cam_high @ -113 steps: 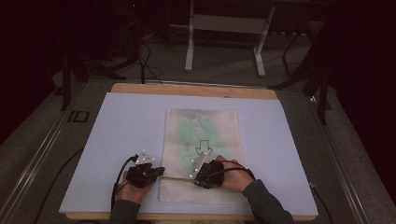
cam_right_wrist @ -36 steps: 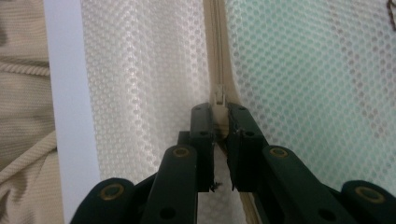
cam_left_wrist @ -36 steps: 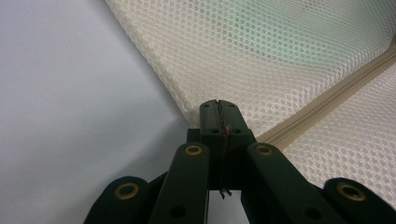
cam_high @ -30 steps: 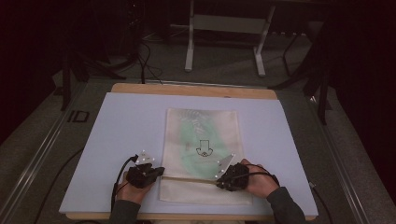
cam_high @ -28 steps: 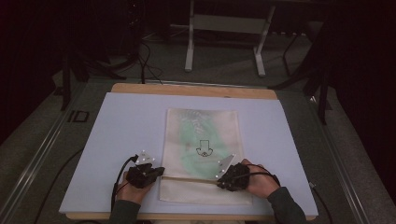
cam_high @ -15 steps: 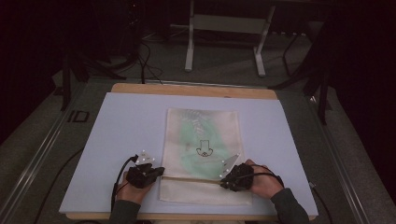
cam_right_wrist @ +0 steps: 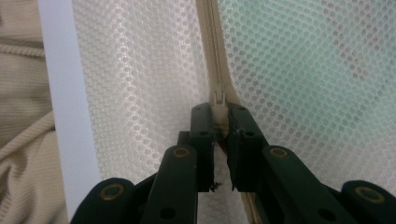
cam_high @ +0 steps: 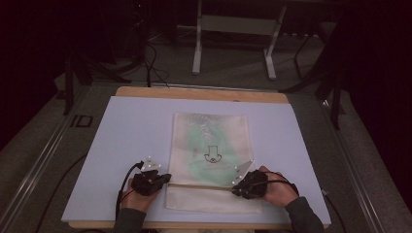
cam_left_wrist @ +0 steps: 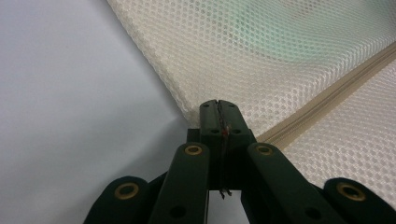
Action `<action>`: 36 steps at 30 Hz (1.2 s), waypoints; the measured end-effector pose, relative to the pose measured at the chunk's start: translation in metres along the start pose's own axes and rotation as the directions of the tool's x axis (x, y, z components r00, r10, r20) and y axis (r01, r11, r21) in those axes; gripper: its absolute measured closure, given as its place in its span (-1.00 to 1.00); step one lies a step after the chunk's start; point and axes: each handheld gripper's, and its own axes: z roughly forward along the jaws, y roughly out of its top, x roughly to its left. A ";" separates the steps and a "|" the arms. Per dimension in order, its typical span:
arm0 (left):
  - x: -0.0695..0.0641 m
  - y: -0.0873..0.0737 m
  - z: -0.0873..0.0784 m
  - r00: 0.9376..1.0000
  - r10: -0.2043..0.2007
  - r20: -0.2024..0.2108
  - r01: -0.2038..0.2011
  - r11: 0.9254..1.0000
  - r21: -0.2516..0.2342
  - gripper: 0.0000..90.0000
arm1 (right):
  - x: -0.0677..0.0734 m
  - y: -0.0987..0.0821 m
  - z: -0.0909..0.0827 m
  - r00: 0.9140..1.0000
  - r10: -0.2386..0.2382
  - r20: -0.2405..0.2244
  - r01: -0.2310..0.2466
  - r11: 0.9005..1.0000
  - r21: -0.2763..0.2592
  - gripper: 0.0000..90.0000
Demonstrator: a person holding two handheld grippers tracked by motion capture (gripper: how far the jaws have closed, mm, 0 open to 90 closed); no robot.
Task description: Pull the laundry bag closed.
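While flat on the table, mesh bag: left gripper jaws clamping its edge, right gripper jaws its zipper pull.

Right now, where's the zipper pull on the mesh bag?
The zipper pull sits between the right gripper jaws in the right gripper view. In the high view that gripper is at the right end of the zipper line, near the mesh bag right edge.

Looking like lab or studio: dark room, grey carpet floor, cables lying, metal stand legs standing behind table.
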 end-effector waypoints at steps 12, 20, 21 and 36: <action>0.000 0.000 0.000 1.000 0.000 -0.001 0.000 1.000 0.001 0.99 | -0.002 -0.007 -0.006 1.000 0.014 0.007 -0.013 1.000 -0.021 0.83; 0.000 0.000 0.000 1.000 0.000 0.000 0.000 1.000 0.000 0.99 | -0.003 -0.012 -0.011 0.999 0.029 0.014 -0.029 0.999 -0.027 0.83; 0.000 0.000 0.000 1.000 0.000 0.000 0.000 1.000 0.000 0.99 | -0.004 -0.013 -0.013 0.999 0.027 0.016 -0.027 0.999 -0.031 0.83; 0.000 0.000 0.000 1.000 0.002 -0.002 -0.002 1.000 0.002 0.98 | -0.007 -0.026 -0.019 0.998 0.059 0.023 -0.058 0.997 -0.044 0.83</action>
